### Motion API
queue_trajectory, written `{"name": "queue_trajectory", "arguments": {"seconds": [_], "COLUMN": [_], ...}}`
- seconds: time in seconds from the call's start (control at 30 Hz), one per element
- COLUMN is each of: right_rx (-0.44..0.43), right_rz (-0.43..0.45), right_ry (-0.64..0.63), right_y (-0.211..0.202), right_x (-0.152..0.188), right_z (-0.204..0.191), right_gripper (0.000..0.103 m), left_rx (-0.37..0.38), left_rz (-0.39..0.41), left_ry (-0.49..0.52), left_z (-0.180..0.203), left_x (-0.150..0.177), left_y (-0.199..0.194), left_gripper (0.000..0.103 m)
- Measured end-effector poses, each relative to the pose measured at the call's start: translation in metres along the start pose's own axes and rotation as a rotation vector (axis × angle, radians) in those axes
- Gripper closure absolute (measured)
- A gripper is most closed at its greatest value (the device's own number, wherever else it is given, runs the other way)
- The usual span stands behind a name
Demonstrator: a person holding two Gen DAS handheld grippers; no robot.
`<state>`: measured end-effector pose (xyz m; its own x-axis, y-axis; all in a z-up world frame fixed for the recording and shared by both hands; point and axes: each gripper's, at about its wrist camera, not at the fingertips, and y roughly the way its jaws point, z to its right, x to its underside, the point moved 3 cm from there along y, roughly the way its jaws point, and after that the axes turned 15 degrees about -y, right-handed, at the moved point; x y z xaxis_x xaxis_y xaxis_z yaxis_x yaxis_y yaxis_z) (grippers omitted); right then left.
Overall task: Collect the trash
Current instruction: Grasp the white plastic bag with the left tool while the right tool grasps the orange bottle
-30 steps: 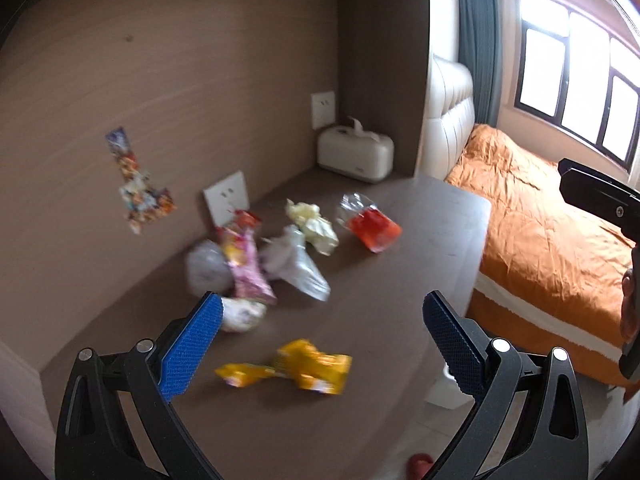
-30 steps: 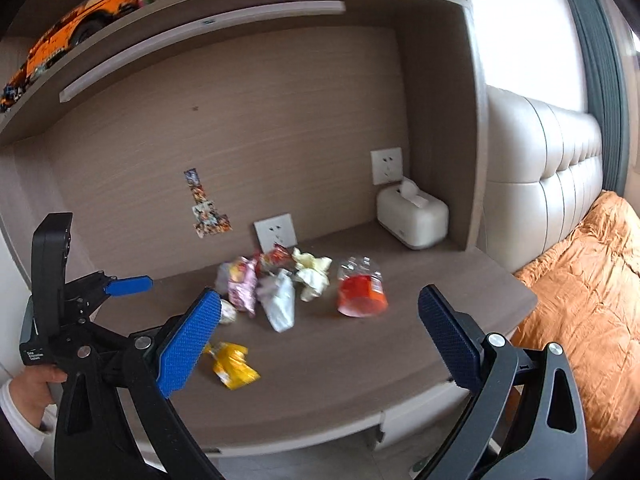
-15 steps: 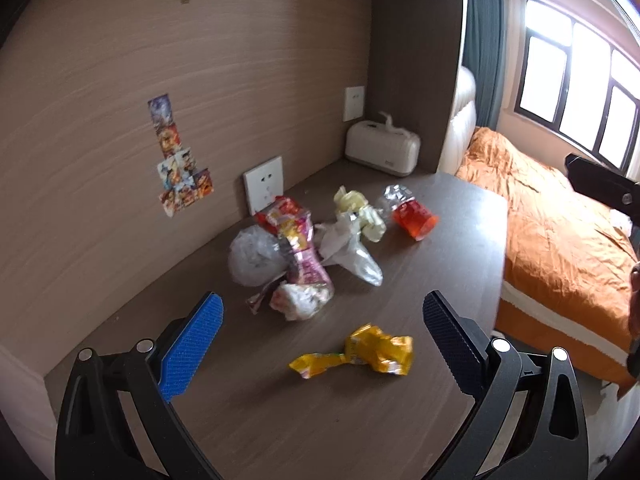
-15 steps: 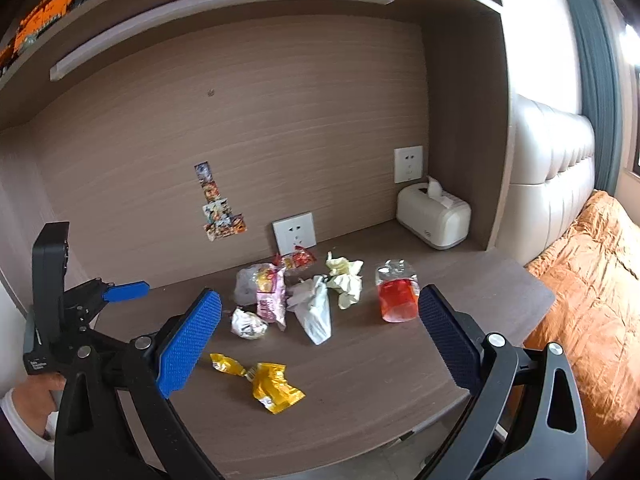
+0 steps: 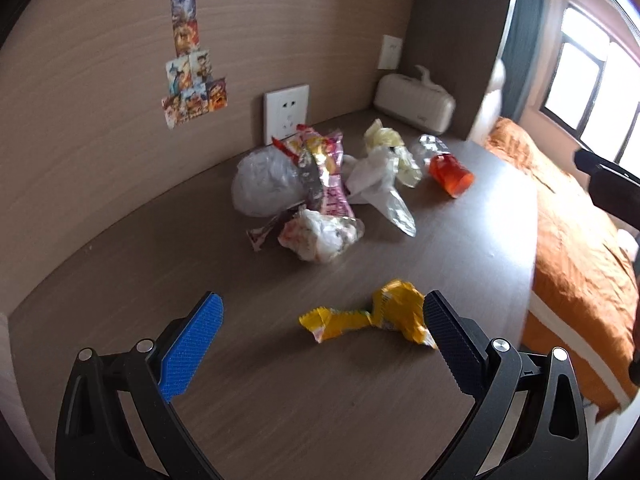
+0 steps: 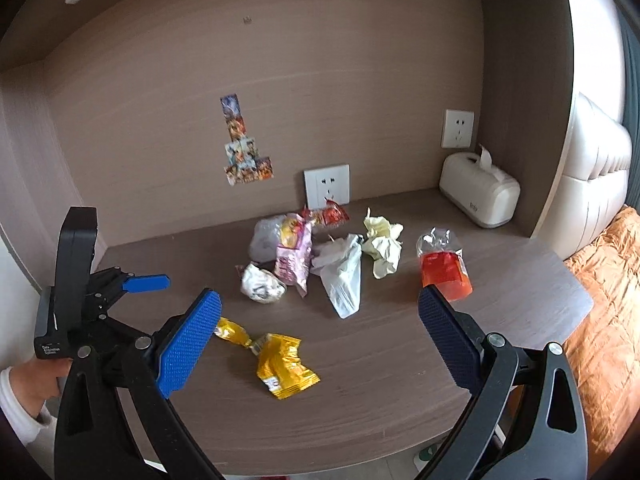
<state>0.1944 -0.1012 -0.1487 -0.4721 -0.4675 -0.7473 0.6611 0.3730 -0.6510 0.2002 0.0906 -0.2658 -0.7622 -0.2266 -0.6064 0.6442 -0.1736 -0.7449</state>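
The left gripper (image 5: 320,332) is being held just above the desk (image 5: 360,420) with its fingers (image 5: 192,344) spread wide apart, the yellow wrapper (image 5: 380,316) lying between the tips. The right gripper (image 6: 318,328) is being held back from the desk, fingers likewise apart and empty. The remaining trash pile (image 6: 320,252) is sitting near the wall socket (image 6: 326,186).

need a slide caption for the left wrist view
Open left gripper hovers above a yellow wrapper on the desk, trash pile beyond.
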Motion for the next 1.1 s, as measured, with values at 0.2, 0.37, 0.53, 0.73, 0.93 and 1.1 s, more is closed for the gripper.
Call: {"name": "queue_trajectory", "arguments": {"seconds": [0.2, 0.37, 0.53, 0.73, 0.93, 1.1], "right_rx": [0.016, 0.051, 0.09, 0.083, -0.022, -0.03], "right_rz": [-0.033, -0.061, -0.074, -0.116, -0.161, -0.166], "right_ry": [0.008, 0.034, 0.059, 0.121, 0.196, 0.244], "right_y": [0.023, 0.049, 0.08, 0.122, 0.142, 0.165], "right_x": [0.015, 0.027, 0.032, 0.041, 0.059, 0.061], "right_z": [0.022, 0.053, 0.088, 0.119, 0.115, 0.123], "right_gripper": [0.005, 0.005, 0.005, 0.005, 0.027, 0.039], "left_rx": [-0.001, -0.036, -0.048, -0.052, -0.076, -0.076], "left_rz": [0.009, -0.01, -0.058, -0.057, -0.035, -0.014], "left_ry": [-0.02, 0.008, 0.014, 0.011, 0.012, 0.026], "left_z": [0.01, 0.021, 0.02, 0.019, 0.02, 0.023], "left_x": [-0.016, -0.028, -0.032, -0.034, -0.035, -0.039], "left_y": [0.035, 0.067, 0.094, 0.097, 0.083, 0.072], "left_gripper": [0.005, 0.016, 0.045, 0.052, 0.053, 0.053]}}
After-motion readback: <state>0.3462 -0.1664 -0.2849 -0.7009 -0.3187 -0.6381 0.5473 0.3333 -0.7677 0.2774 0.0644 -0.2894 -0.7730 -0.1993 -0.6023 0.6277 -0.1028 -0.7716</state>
